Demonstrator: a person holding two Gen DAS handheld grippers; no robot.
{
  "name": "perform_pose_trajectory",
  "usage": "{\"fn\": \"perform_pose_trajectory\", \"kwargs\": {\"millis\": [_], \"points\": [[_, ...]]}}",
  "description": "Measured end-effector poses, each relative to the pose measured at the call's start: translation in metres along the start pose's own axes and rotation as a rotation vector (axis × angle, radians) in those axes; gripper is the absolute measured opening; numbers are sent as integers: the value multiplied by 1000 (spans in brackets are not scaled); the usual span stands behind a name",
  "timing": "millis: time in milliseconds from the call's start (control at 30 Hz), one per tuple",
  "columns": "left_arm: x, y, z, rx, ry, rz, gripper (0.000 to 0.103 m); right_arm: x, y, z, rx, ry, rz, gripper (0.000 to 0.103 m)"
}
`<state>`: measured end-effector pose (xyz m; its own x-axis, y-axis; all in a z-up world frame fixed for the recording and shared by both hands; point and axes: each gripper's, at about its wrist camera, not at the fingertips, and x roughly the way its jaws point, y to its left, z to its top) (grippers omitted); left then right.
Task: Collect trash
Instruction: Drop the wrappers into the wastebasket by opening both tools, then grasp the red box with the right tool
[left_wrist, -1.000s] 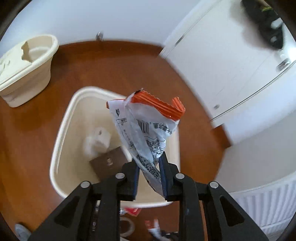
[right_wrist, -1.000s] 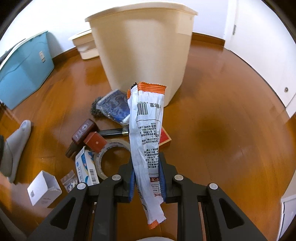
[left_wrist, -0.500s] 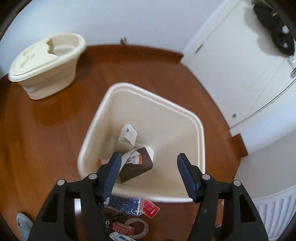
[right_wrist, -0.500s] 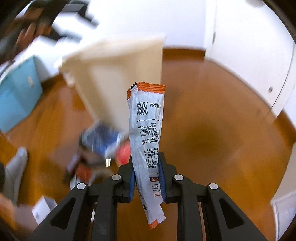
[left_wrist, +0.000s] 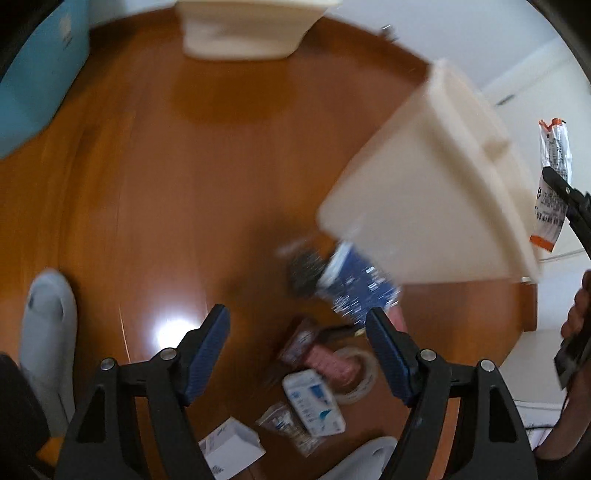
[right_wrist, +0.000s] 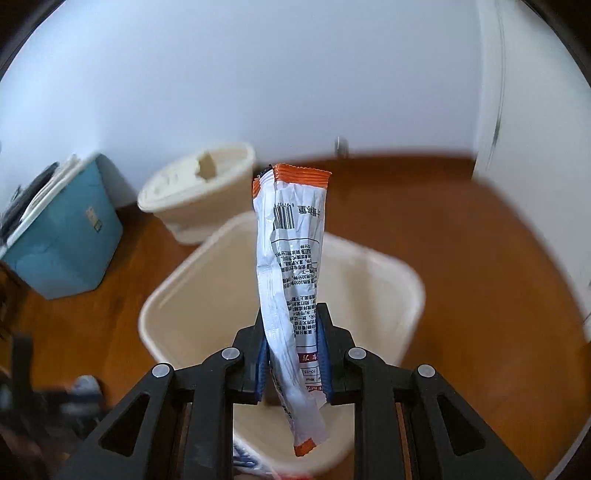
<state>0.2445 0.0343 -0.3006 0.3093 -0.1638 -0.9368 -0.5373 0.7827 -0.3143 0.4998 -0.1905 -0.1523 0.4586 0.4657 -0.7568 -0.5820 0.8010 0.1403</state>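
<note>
The wooden floor (left_wrist: 155, 177) fills most of what I see, with the cream trash bin (right_wrist: 369, 280) the biggest thing standing on it. In my right view its open mouth sits at centre, and a smaller cream lidded bin (right_wrist: 199, 192) stands behind it at eleven o'clock, beside a blue storage box (right_wrist: 62, 243) at nine o'clock. My right gripper (right_wrist: 291, 354) is clenched on a white wrapper with orange ends (right_wrist: 291, 258), held upright over the bin's opening; its jaws are just starting to ease apart, pads still on the film. My left gripper (left_wrist: 297, 354) is spread and widening, with nothing between its fingers, pointing down at blurred litter on the floor: a dark blue packet (left_wrist: 358, 284) at one o'clock against the bin's base, a roll of tape (left_wrist: 360, 373), and a small white and blue carton (left_wrist: 314, 402) at five o'clock.
</note>
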Motion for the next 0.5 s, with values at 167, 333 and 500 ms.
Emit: {"fn": "perform_pose_trajectory", "kwargs": {"millis": [167, 333, 500], "points": [[29, 16, -15, 1, 81, 15, 88, 51, -11, -3, 52, 156, -45, 32], [45, 30, -24, -32, 131, 33, 88, 72, 1, -1, 8, 220, -81, 60], [46, 36, -26, 12, 119, 57, 89, 66, 8, -5, 6, 164, -97, 71]]}}
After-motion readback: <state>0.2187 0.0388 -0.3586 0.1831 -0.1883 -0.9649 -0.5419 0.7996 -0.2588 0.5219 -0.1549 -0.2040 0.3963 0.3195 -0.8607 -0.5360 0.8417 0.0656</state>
